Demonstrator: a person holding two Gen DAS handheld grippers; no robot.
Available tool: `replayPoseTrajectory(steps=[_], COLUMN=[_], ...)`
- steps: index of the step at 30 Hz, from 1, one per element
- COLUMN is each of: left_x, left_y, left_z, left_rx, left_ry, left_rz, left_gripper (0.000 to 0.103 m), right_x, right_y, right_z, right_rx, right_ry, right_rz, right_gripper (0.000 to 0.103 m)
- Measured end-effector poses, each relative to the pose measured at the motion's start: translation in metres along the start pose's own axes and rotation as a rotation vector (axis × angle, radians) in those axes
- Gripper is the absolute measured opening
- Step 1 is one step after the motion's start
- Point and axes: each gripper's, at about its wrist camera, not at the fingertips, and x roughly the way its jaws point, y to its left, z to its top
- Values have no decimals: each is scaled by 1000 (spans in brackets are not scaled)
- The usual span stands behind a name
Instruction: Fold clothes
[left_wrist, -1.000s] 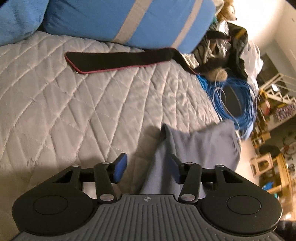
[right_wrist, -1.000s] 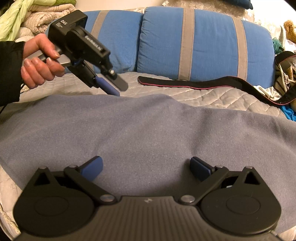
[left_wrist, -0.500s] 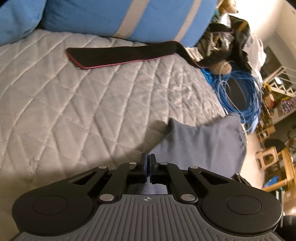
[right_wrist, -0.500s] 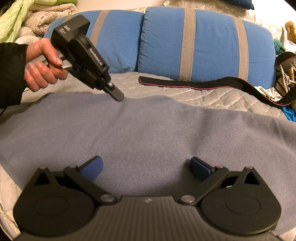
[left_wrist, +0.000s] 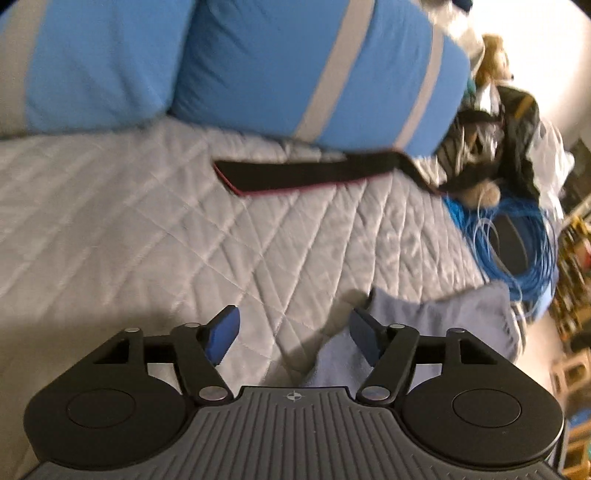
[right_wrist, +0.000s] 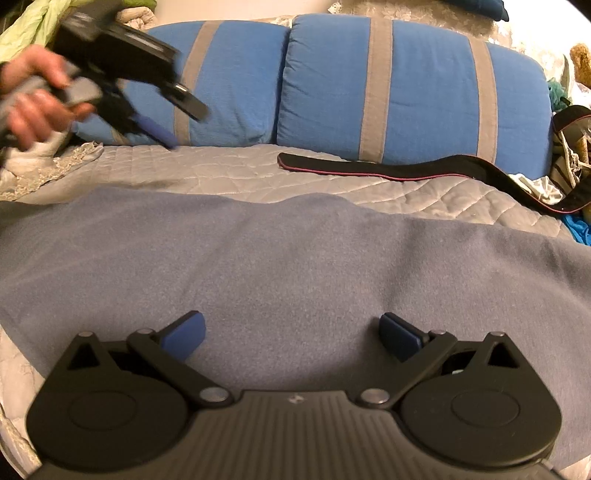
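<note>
A grey-blue fleece garment (right_wrist: 295, 266) lies spread flat across the quilted bed. My right gripper (right_wrist: 291, 334) hangs low over its near part, open, nothing between its blue pads. In the left wrist view only the garment's far edge (left_wrist: 436, 325) shows at lower right. My left gripper (left_wrist: 293, 334) is lifted off the cloth with its jaws opening; only quilt shows between the pads. In the right wrist view the left gripper (right_wrist: 177, 122) is blurred at upper left, held by a hand (right_wrist: 33, 99) above the garment's far left edge.
Blue cushions with grey stripes (right_wrist: 406, 85) line the back of the bed. A long black strap with a red edge (right_wrist: 388, 170) lies on the quilt (left_wrist: 147, 229) before them. A coil of blue cable (left_wrist: 517, 243) and clutter sit off the bed's right side.
My left gripper closed on the garment's far edge half a second ago, then opened and rose away from it toward the cushions. The right gripper stayed still.
</note>
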Motion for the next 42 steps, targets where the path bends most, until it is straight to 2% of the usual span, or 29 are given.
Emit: replayPoseTrajectory(steps=[4, 11, 16, 26, 35, 42], left_x=[-50, -133, -172, -229, -278, -299], left_y=[0, 20, 38, 74, 119, 158], left_z=[-19, -68, -95, -138, -193, -244], left_rx=[-16, -116, -190, -324, -554, -783], left_ry=[-89, -227, -287, -384, -514, -570], left_rz=[37, 78, 119, 179, 204, 283], left_gripper=[66, 67, 73, 74, 74, 74], right_x=[-1, -2, -3, -3, -4, -5], right_y=[3, 14, 25, 30, 31, 30], right_z=[0, 2, 4, 7, 8, 9], right_rx=[3, -19, -58, -58, -65, -32], right_ry=[3, 7, 5, 30, 32, 47], right_rz=[-21, -85, -141, -177, -187, -186], right_gripper=[103, 103, 103, 103, 103, 103])
